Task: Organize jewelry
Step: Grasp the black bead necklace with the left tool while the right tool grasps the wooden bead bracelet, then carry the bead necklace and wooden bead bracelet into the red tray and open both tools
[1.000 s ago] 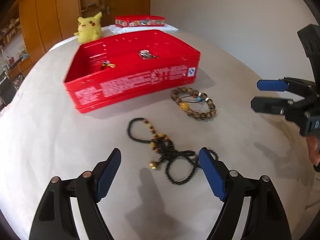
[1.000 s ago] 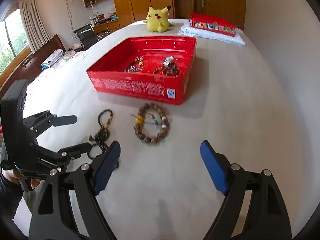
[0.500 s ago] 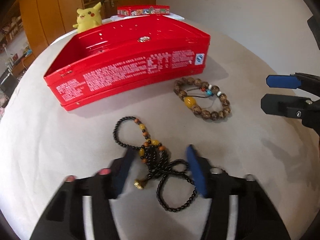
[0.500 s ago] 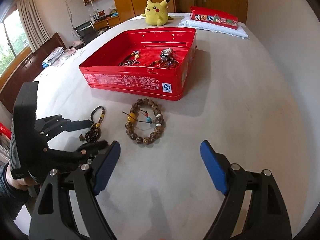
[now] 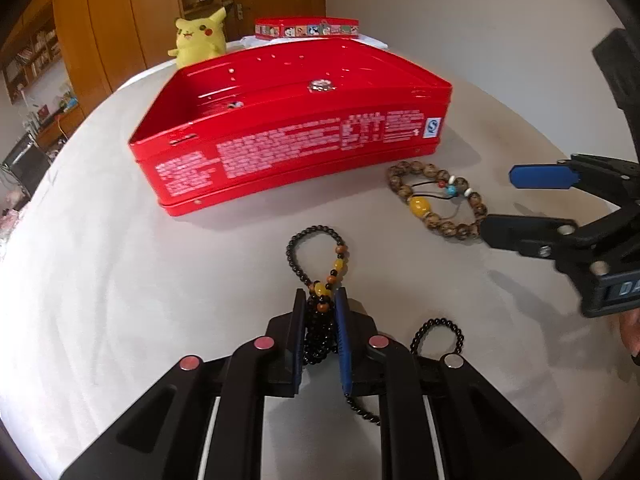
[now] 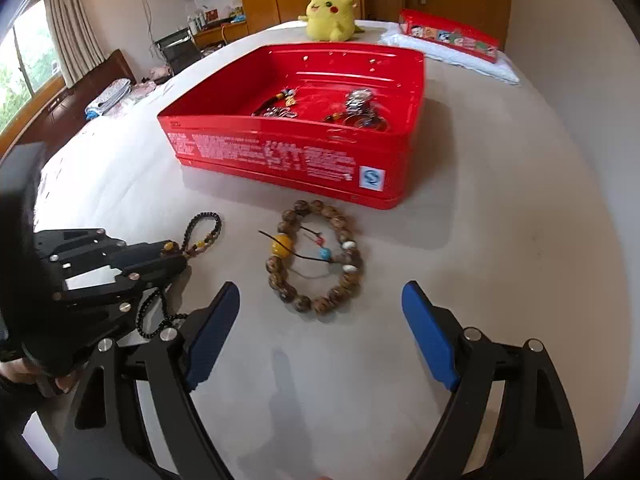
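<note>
Now, with the left gripper [image 5: 320, 300] just closed, pinching the bunched black bead string [image 5: 320, 316] on the table [image 5: 120, 280], lift slowly so loose loops trail clear toward the red tin [image 5: 288, 148], keeping the right gripper [image 6: 320, 320] spread above the wooden bracelet [image 6: 316, 256].

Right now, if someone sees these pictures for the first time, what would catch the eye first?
Probably the red tin, open on the pale bed cover with trinkets inside. In front of it lies a wooden bead bracelet between the open right gripper's fingers, and the left gripper has just closed on the black bead necklace.
</note>
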Motion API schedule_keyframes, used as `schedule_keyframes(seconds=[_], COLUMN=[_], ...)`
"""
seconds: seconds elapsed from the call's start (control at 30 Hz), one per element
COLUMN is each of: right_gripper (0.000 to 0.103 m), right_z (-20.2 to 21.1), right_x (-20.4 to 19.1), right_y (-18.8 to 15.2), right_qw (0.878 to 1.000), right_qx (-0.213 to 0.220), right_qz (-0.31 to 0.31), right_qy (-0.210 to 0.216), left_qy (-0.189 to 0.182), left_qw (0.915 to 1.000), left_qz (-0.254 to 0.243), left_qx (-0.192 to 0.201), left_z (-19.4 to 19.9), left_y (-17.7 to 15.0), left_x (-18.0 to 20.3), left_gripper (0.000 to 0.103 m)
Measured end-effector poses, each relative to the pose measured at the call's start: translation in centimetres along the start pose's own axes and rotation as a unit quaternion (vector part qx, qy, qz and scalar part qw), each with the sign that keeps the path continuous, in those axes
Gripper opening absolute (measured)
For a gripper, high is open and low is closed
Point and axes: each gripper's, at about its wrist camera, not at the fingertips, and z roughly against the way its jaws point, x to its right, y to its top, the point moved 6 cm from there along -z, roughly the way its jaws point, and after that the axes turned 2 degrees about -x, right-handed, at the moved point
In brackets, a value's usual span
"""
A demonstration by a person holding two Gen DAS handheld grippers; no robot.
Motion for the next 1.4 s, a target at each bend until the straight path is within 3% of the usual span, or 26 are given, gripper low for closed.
schedule_keyframes(seconds=[0.1, 0.23, 0.43, 0.8, 0.97, 1.0, 1.03, 1.4], right_gripper=[0.091, 0.091, 0.088, 0.023, 0.021, 0.012, 0.009, 0.009], right_z=[-1.7, -3.9, -4.5, -3.9, -3.7, -3.6, -3.5, -2.9], right_x=[-0.7, -0.6, -0.2, -0.2, -0.5, -0.5, -0.6, -0.8], right_y=[0.4, 0.5, 0.7, 0.9, 0.5, 0.5, 0.4, 0.0], right_qw=[1.000, 0.999, 0.999, 0.999, 0.999, 0.999, 0.999, 0.999], right_qx=[-0.010, -0.023, -0.020, -0.021, -0.023, -0.025, -0.027, -0.028], right_qz=[0.011, 0.024, 0.016, 0.028, 0.031, 0.030, 0.029, 0.024], right_qy=[-0.010, -0.042, -0.041, -0.035, -0.036, -0.034, -0.028, -0.021], left_qy=[0.002, 0.000, 0.001, 0.004, 0.001, 0.001, 0.001, -0.001], left_qw=[1.0000, 1.0000, 1.0000, 1.0000, 1.0000, 1.0000, 1.0000, 1.0000], left_qz=[-0.002, -0.002, -0.003, 0.000, 0.002, 0.003, 0.003, 0.003], left_qx=[0.001, 0.002, 0.003, 0.004, 0.004, 0.004, 0.004, 0.005], left_z=[0.0, -0.1, 0.0, 0.1, 0.1, 0.1, 0.1, 0.1], left_y=[-0.1, -0.1, -0.2, -0.4, -0.3, -0.3, -0.3, -0.4], left_x=[-0.4, -0.7, -0.7, -0.7, -0.8, -0.8, -0.8, -0.9], left_gripper=[0.014, 0.014, 0.014, 0.014, 0.014, 0.014, 0.014, 0.014])
